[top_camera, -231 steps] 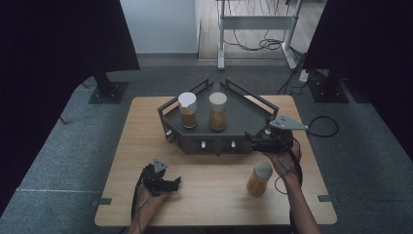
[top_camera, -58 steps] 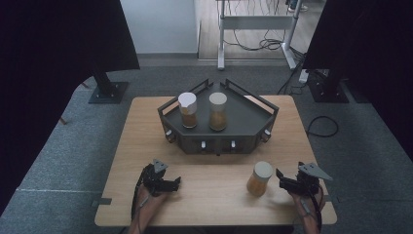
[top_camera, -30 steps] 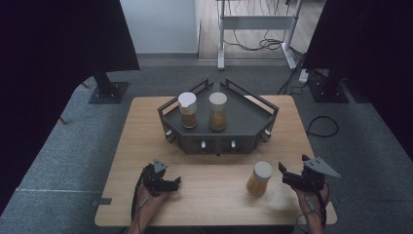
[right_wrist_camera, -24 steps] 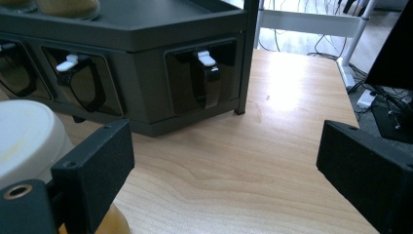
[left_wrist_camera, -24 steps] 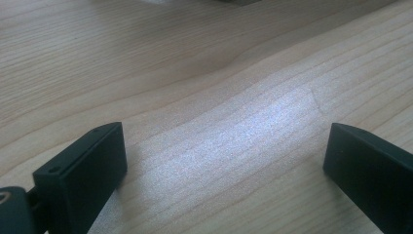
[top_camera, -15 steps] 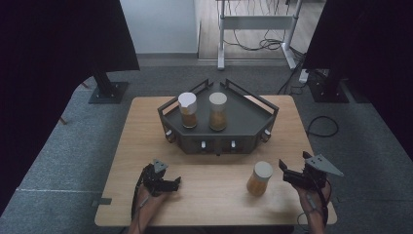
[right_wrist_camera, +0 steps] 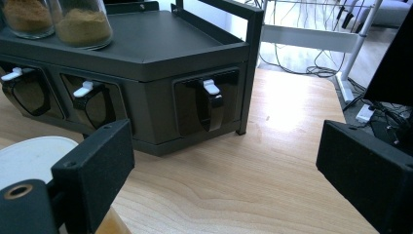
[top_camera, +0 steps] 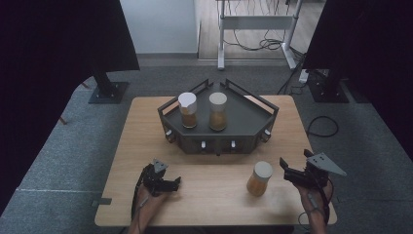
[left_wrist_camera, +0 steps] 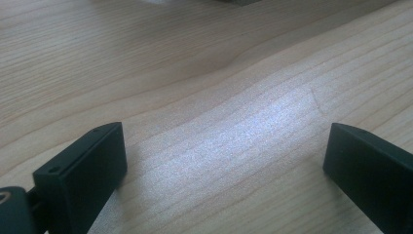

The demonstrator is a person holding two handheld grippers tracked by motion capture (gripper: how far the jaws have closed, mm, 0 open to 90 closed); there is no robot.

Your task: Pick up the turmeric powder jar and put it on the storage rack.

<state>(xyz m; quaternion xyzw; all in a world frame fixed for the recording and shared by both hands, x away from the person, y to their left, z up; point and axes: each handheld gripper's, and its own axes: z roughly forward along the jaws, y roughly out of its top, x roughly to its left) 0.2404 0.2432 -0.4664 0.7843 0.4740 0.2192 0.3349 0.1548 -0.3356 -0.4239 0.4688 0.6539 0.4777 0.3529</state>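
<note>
A dark corner rack [top_camera: 246,121] stands at the table's middle back with two spice jars on top, one white-lidded [top_camera: 187,110] and one beige-lidded [top_camera: 217,111]. A third jar [top_camera: 259,178] of orange-brown powder stands on the table in front of it. My right gripper [top_camera: 285,171] hovers open just right of that jar, apart from it. In the right gripper view its jaws [right_wrist_camera: 224,170] are wide, the jar's pale lid [right_wrist_camera: 34,152] sits by the left jaw, and the rack [right_wrist_camera: 160,53] is ahead. My left gripper [top_camera: 175,183] rests open at the front left over bare wood [left_wrist_camera: 219,165].
The rack's front face carries several hooks with white tabs [right_wrist_camera: 212,100]. The wooden table [top_camera: 141,131] has free room left of the rack and along its front edge. Beyond the table are a cable [top_camera: 321,126], stand feet [top_camera: 108,90] and dark curtains.
My right gripper came from the rack's right corner to the table's front right, beside the standing jar, and has barely shifted in the last second. The left gripper stayed put.
</note>
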